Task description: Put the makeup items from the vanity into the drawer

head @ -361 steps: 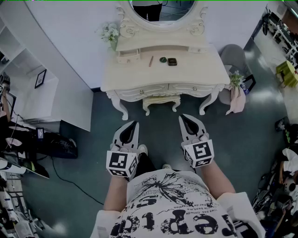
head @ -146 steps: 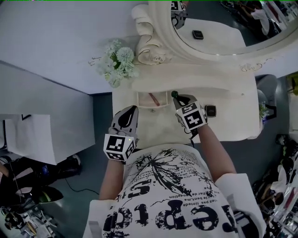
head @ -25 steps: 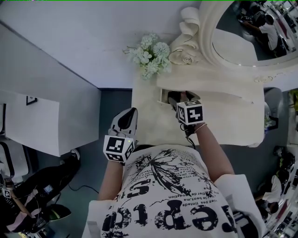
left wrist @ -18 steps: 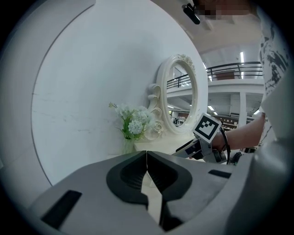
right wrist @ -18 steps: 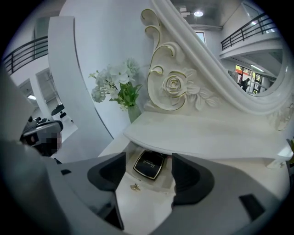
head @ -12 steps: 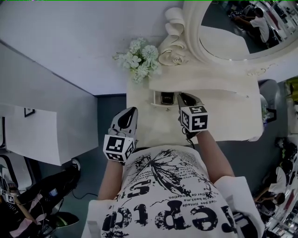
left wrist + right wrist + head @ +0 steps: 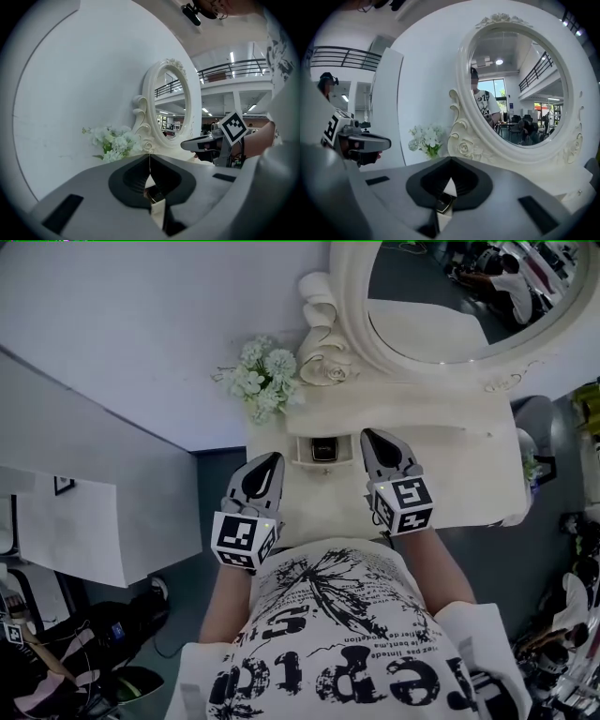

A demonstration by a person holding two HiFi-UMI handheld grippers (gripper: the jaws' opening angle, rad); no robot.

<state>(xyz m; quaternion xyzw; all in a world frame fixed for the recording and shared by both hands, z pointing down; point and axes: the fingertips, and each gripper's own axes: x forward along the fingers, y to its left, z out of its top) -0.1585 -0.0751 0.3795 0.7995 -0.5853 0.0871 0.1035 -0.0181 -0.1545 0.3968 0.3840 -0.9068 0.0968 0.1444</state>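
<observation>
A small drawer (image 7: pixel 302 452) stands open in the raised shelf of the white vanity (image 7: pixel 459 474), and a dark square compact (image 7: pixel 323 448) lies inside it. My right gripper (image 7: pixel 373 435) hovers just right of the drawer; its jaws have just been closing, and they are shut with nothing between them. My left gripper (image 7: pixel 272 458) hangs shut and empty to the drawer's left, over the vanity's front edge. In the right gripper view the jaws (image 7: pixel 450 160) meet above the compact (image 7: pixel 442 203). The left gripper view shows its own jaws (image 7: pixel 150 157) together too.
A bunch of white flowers (image 7: pixel 261 381) stands at the vanity's back left, beside the carved oval mirror (image 7: pixel 459 296). A white cabinet (image 7: pixel 94 512) stands to the left across a strip of dark floor. A grey stool (image 7: pixel 534 418) is at the right.
My right gripper has come up and back out of the drawer and shut, leaving the compact inside. My left gripper has risen a little.
</observation>
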